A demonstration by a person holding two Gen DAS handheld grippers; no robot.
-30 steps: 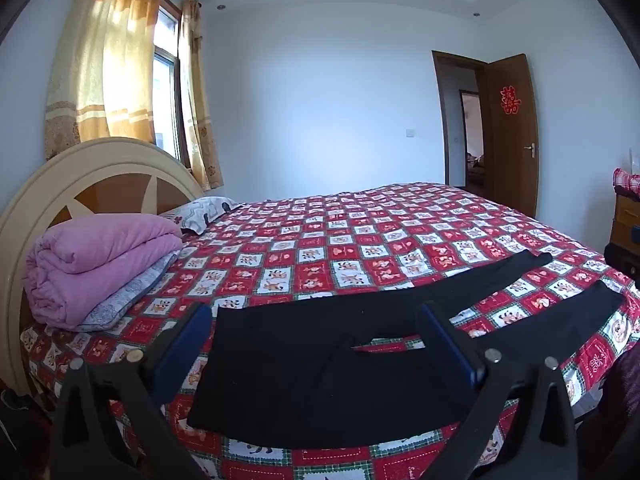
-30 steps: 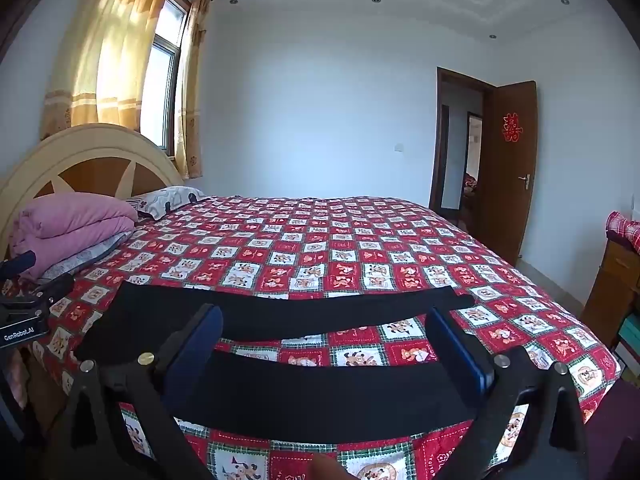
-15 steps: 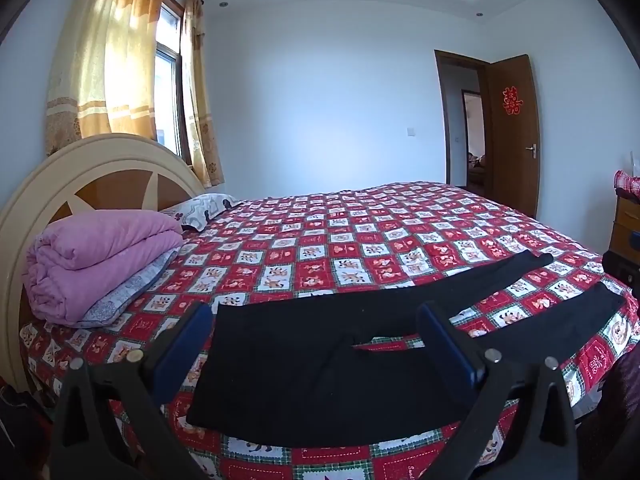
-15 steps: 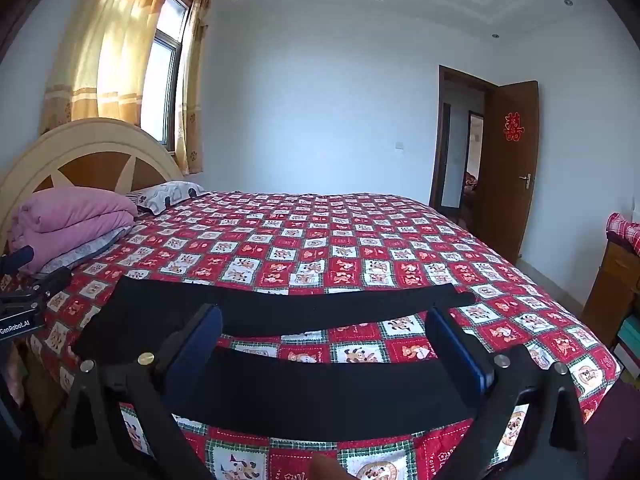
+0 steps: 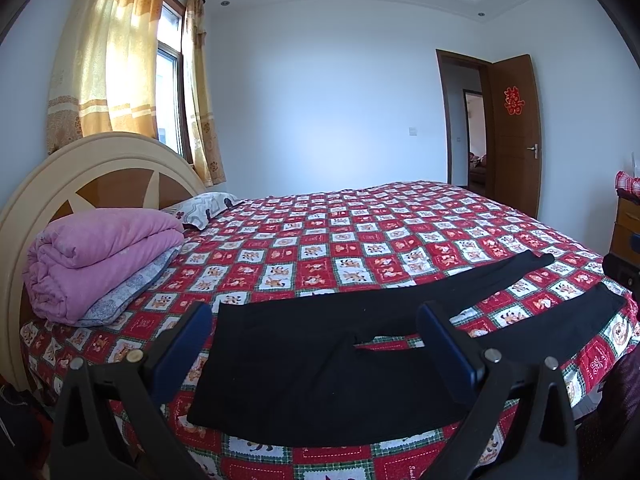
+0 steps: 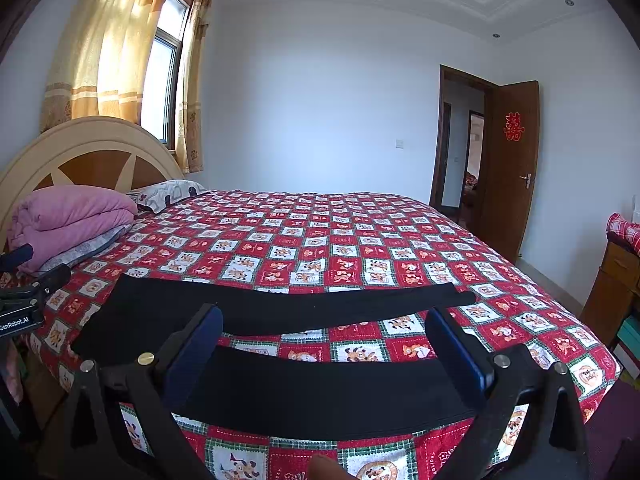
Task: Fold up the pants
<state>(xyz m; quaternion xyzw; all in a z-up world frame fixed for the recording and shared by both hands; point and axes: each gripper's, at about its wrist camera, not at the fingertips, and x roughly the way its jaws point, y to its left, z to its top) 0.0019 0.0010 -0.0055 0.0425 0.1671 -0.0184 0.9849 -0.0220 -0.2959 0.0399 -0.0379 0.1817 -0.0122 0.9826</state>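
Note:
Black pants [image 5: 304,360] lie flat along the near edge of the bed, waistband to the left, both legs spread apart toward the right. My left gripper [image 5: 316,336] hovers open over the waist and crotch area, nothing between its blue pads. In the right wrist view the pants [image 6: 320,384] show as two long legs, the near leg right in front. My right gripper [image 6: 324,340] stands open above that near leg, holding nothing. The left gripper [image 6: 24,284] shows at the left edge of the right wrist view, beside the waistband.
The bed's red checked bedspread [image 5: 360,240] stretches far behind the pants. A folded pink quilt [image 5: 96,252] and a pillow [image 5: 200,208] lie by the headboard [image 5: 104,172]. A wooden cabinet [image 6: 616,280] stands at the right, and a door [image 6: 512,168] is open at the back.
Both cameras have risen and drawn back slightly; the pants lie unchanged. Both grippers stay open.

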